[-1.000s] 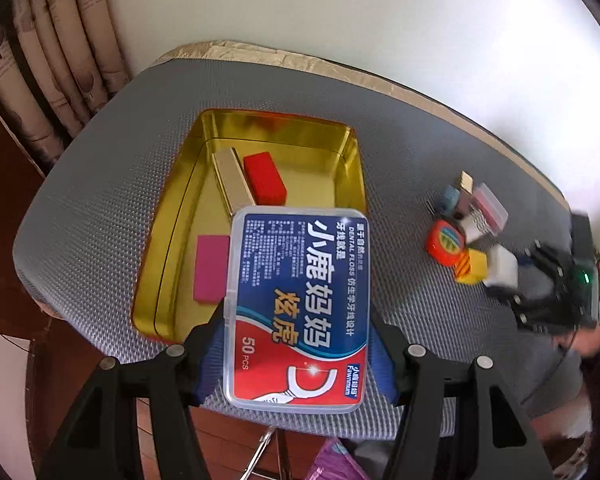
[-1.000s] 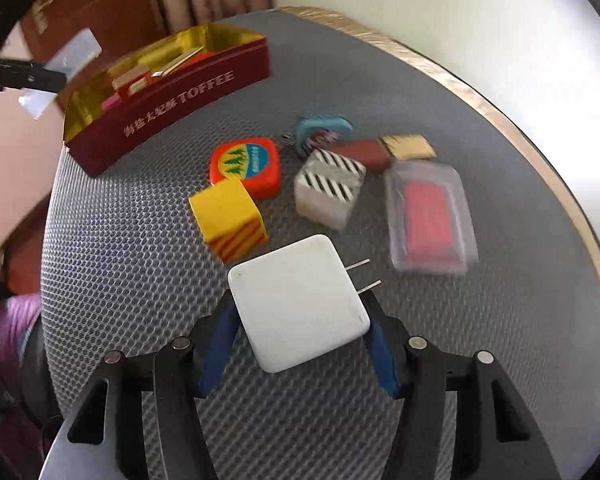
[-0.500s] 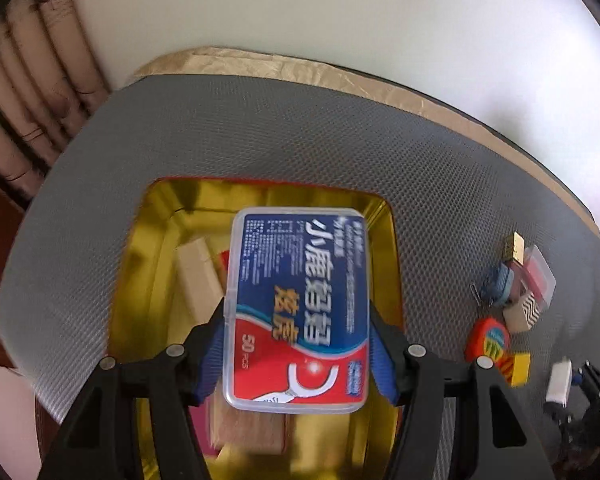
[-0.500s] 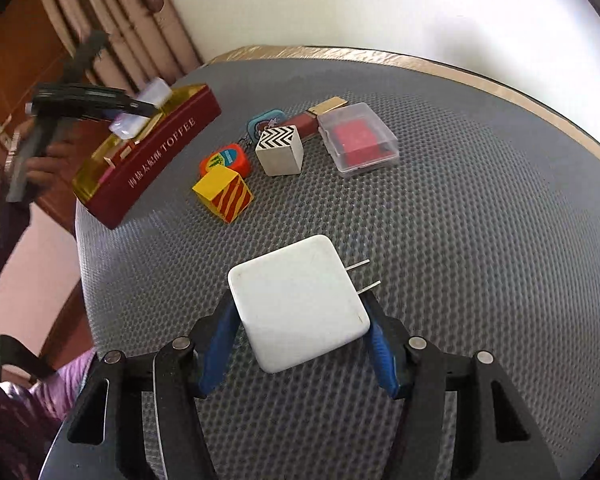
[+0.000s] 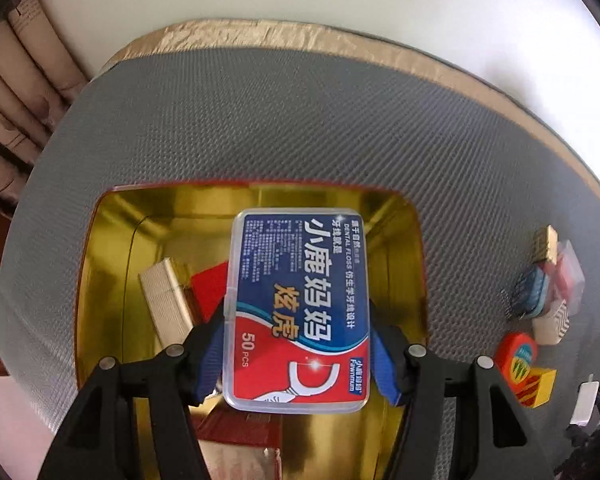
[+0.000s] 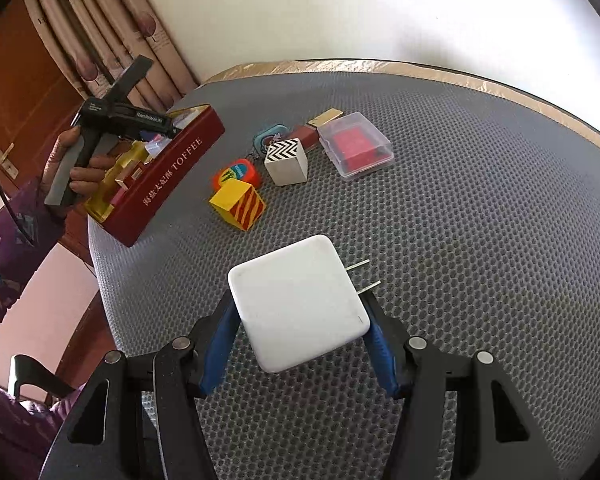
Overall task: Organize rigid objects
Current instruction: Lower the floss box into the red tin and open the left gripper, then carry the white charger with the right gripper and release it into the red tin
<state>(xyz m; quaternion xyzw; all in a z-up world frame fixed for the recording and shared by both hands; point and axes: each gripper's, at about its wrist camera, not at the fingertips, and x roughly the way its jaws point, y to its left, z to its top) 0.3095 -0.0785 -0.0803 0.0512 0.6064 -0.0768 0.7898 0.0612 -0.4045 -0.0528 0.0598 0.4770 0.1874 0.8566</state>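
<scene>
While gripped over the toffee tin [image 5: 112,240], floss box [image 5: 300,308].

Dental floss box [image 5: 298,308], clear plastic with blue/red label, held flat above open gold-lined toffee tin [image 6: 172,176] at bench's left edge. White charger [image 6: 298,304], prongs out, held over bench centre. Yellow striped cube [image 6: 238,204], chevron cube [image 6: 286,160], clear case [image 6: 356,144] clustered mid-bench.

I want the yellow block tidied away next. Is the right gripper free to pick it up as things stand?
Probably not yet: the right gripper is shut on the white charger, so its jaws are full. The path across the table to the yellow block looks clear.
</scene>
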